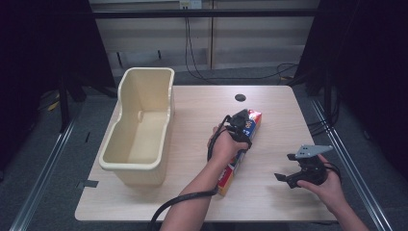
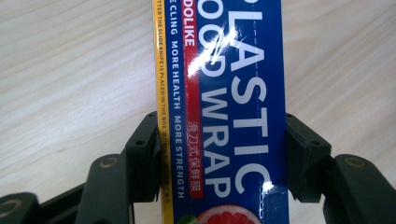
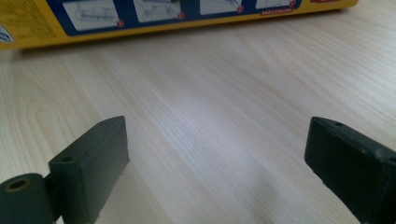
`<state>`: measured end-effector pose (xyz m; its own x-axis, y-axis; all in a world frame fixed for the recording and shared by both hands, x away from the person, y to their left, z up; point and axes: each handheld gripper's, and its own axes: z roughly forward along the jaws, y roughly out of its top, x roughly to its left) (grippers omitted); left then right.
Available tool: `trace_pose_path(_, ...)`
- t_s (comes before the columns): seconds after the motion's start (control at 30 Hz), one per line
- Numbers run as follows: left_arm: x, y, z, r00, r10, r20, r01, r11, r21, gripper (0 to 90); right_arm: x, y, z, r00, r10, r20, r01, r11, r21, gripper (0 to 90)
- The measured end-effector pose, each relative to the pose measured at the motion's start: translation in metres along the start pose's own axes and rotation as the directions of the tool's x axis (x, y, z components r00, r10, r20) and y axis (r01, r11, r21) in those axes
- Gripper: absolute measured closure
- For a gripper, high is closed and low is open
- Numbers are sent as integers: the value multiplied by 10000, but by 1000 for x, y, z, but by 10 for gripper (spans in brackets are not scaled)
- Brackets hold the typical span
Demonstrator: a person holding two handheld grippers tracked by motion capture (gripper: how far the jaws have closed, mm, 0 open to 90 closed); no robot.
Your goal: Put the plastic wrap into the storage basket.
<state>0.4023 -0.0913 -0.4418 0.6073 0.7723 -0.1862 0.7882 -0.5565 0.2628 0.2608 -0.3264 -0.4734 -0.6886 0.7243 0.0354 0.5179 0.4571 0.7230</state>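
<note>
While the right gripper (image 1: pixel 284 177) rests near the table's (image 1: pixel 269 202) front edge with jaws spread on nothing, the left gripper (image 2: pixel 219 154) pinches the box (image 2: pixel 224 93) crosswise, its long axis running away toward the bin (image 1: pixel 144 120) side.

Glossy cardboard wrap box (image 2: pixel 224 116), matt wood-grain table (image 1: pixel 279 187), plastic bin (image 1: pixel 144 96).
</note>
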Motion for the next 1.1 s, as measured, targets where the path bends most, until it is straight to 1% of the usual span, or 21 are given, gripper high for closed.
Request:
trace_pose_path(0.13, 6, 0, -14, 9999, -109, 91, 106, 9997, 238, 406, 0, 0, 1, 10000, 5, 9, -5, 10000, 65, 60)
trace_pose_path(0.17, 8, -1, -18, 10000, -64, 76, 62, 9996, 275, 406, 0, 0, 1, 10000, -18, 23, 18, 10000, 53, 59)
trace_pose_path(0.2, 8, -1, -18, 10000, -64, 76, 62, 9996, 275, 407, 0, 0, 1, 10000, -18, 23, 18, 10000, 53, 59)
trace_pose_path(0.23, 9, -1, -25, 10000, -1, 10, 0, 9990, 451, 407, 0, 0, 1, 10000, -8, -12, 8, 10000, 46, 59)
trace_pose_path(0.27, 9, -1, -25, 10000, -1, 10, 0, 9990, 451, 407, 0, 0, 1, 10000, -8, -12, 8, 10000, 46, 59)
trace_pose_path(0.3, 10, 0, -32, 10000, 21, -7, -21, 9985, 540, 407, 0, 0, 1, 10000, -4, -36, 5, 10000, 34, 59)
trace_pose_path(0.37, 11, 0, -40, 10000, -33, 47, 30, 9986, 525, 407, 0, 0, 1, 10000, -26, -6, 26, 10000, 37, 56)
trace_pose_path(0.43, 11, 0, -46, 9999, 111, 118, -117, 9986, 508, 407, 0, 0, 1, 10000, 32, -4, -32, 10000, 53, 53)
trace_pose_path(0.47, 11, 0, -50, 10000, 27, 70, -30, 9988, 494, 407, 0, 0, 1, 10000, -5, 18, 5, 10000, 29, 53)
trace_pose_path(0.53, 13, 0, -56, 9998, 143, 128, -150, 9984, 554, 406, 0, 0, 2, 10000, -32, 4, 32, 10000, -1, 52)
trace_pose_path(0.63, 14, -1, -65, 9999, 10, 132, -19, 9979, 641, 407, 1, 0, 2, 10000, -7, 20, 7, 10000, 30, 50)
trace_pose_path(0.67, 14, -1, -68, 9998, 29, 185, -41, 9978, 657, 407, 1, 0, 2, 10000, -18, 35, 18, 10000, 33, 49)
trace_pose_path(0.73, 16, -1, -73, 9998, 28, 204, -42, 9977, 676, 407, 1, 0, 2, 10000, -17, -6, 17, 10000, 26, 44)
trace_pose_path(0.77, 17, -2, -77, 9999, 3, 125, -12, 9976, 692, 407, 1, 0, 3, 10000, -14, -37, 14, 10000, 5, 38)
trace_pose_path(0.8, 17, -2, -77, 9999, 3, 125, -12, 9976, 692, 407, 1, 1, 3, 10000, -36, -92, 36, 10000, -31, 29)
trace_pose_path(0.9, 20, -2, -89, 9999, -11, 114, 3, 9973, 734, 406, 3, 1, 4, 9999, -45, -95, 45, 10000, -2, 26)
trace_pose_path(0.97, 23, -3, -96, 9997, -139, 179, 126, 9974, 709, 407, 3, 1, 4, 9997, -113, -234, 113, 9999, -12, 21)
trace_pose_path(1.0, 25, -3, -98, 9998, -126, 174, 114, 9976, 690, 407, 3, 1, 5, 9993, -139, -334, 138, 9999, -29, 22)
trace_pose_path(1.03, 25, -3, -98, 9998, -126, 174, 114, 9976, 690, 407, 3, 1, 5, 9993, -108, -366, 107, 9999, -19, 21)
trace_pose_path(1.07, 28, -4, -104, 9997, -204, 123, 195, 9976, 665, 407, 3, 1, 5, 9993, -8, -372, 9, 10000, 19, 21)
trace_pose_path(1.1, 28, -4, -104, 9997, -204, 123, 195, 9976, 665, 407, 3, 1, 5, 9993, -8, -372, 9, 10000, 19, 21)
